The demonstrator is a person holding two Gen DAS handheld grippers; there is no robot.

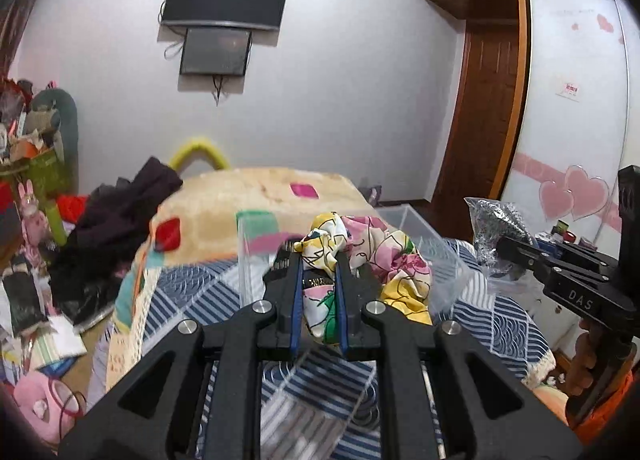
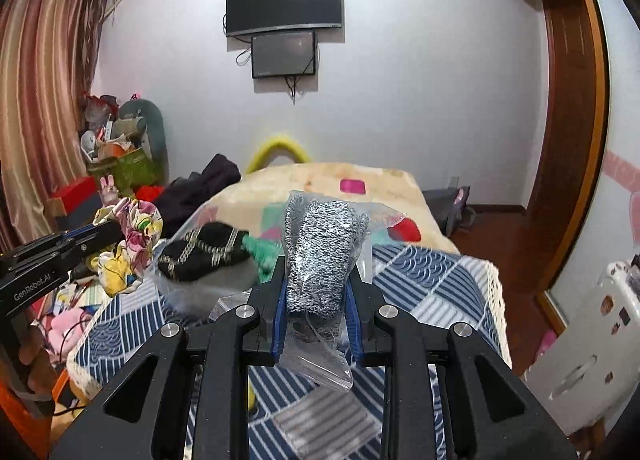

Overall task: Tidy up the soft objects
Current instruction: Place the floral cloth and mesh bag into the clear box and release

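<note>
While I hold both tools raised above the bed (image 1: 192, 284), my left gripper (image 1: 318, 260) is clamped on a floral scarf (image 1: 320, 300), which bunches up past the fingertips over a clear plastic bin (image 1: 424, 236). My right gripper (image 2: 316, 272) is closed on a speckled grey knit item in a clear bag (image 2: 320, 252). Beyond it, a black patterned sock (image 2: 204, 250) and a green fabric piece (image 2: 262, 252) lie in the bin. Dark clothes (image 1: 120, 227) are piled at the bed's left edge.
</note>
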